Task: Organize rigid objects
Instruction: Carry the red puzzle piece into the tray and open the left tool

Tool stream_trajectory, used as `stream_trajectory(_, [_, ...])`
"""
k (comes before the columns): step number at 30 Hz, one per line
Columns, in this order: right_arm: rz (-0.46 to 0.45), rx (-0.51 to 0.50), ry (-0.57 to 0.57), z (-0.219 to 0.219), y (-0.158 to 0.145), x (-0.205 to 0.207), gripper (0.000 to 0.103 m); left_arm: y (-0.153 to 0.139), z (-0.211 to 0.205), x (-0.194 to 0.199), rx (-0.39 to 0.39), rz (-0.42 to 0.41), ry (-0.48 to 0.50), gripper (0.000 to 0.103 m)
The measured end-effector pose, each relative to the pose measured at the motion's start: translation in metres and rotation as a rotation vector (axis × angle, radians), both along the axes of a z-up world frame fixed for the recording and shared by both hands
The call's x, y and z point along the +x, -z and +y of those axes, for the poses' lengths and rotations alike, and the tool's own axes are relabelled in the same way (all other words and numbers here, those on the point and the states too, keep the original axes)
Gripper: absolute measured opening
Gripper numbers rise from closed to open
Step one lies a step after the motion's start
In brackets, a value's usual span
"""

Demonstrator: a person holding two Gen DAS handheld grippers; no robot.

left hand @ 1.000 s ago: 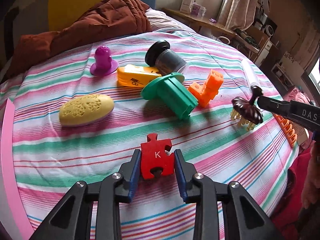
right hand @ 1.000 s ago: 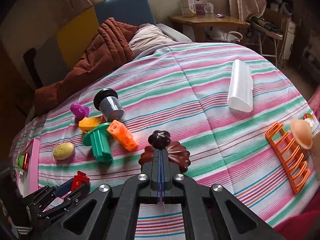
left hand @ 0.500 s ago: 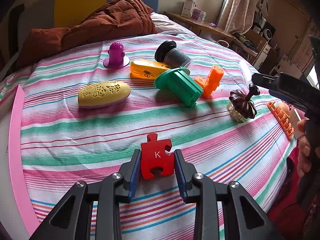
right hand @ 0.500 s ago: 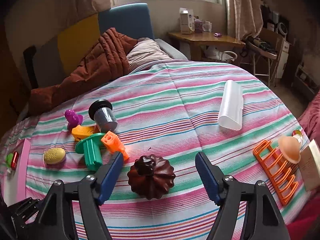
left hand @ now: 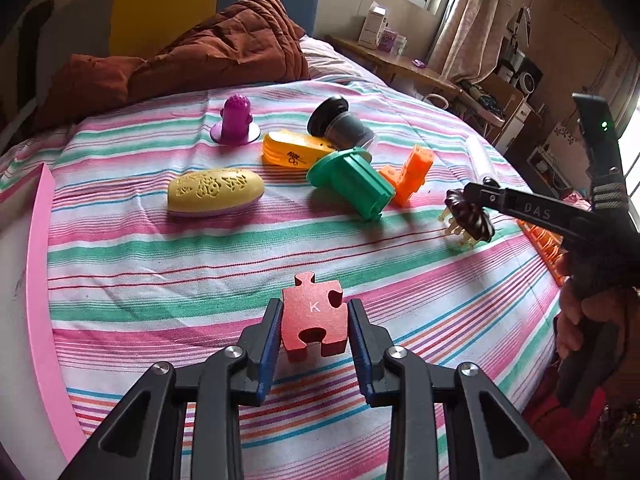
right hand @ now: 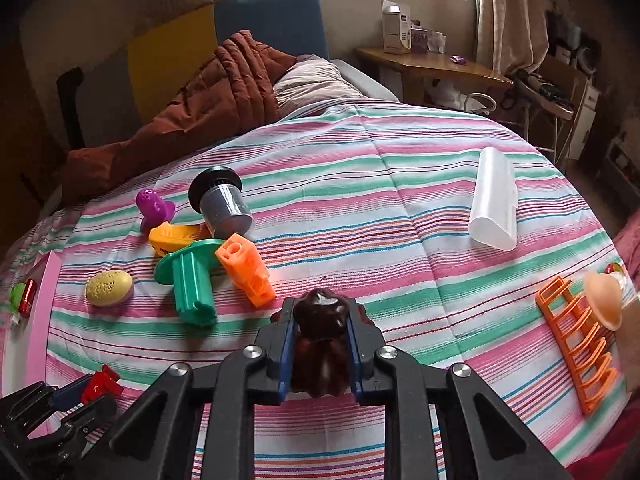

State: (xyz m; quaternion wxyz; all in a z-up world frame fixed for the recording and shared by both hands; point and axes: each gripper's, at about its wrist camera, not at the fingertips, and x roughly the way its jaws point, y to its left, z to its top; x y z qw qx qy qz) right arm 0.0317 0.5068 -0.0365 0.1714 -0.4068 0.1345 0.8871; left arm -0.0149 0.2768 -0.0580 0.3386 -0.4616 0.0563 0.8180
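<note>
Brown scalp brush (right hand: 320, 336) hangs pinched by its knob in the right gripper (right hand: 320, 320), lifted beside the toy cluster, seemingly to join it; the left gripper (left hand: 314, 320) clamps the red puzzle piece (left hand: 314, 316) above the striped sheet (left hand: 160, 280), likely for grouping too.

Red K puzzle piece (left hand: 313, 317) between left tongs (left hand: 314, 350), striped bedspread (left hand: 200, 272) beneath.

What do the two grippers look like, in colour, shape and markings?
Both are black plastic with triangular cut-outs, silver screws and blue ribbed pads on the fingers: the left gripper and the right gripper. Seen from the left wrist, the right one bears white letters "DAS" and a green light.
</note>
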Motion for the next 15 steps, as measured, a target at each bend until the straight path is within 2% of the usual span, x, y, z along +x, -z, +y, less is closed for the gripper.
stream_trajectory(9, [0.038, -0.029, -0.04, -0.011, -0.009, 0.005, 0.022, -0.029, -0.028, 0.003, 0.052, 0.035, -0.02, 0.032])
stream_trajectory(15, [0.072, -0.038, -0.084, -0.023, -0.016, 0.008, 0.022, -0.053, -0.069, -0.005, 0.076, 0.08, -0.072, 0.032])
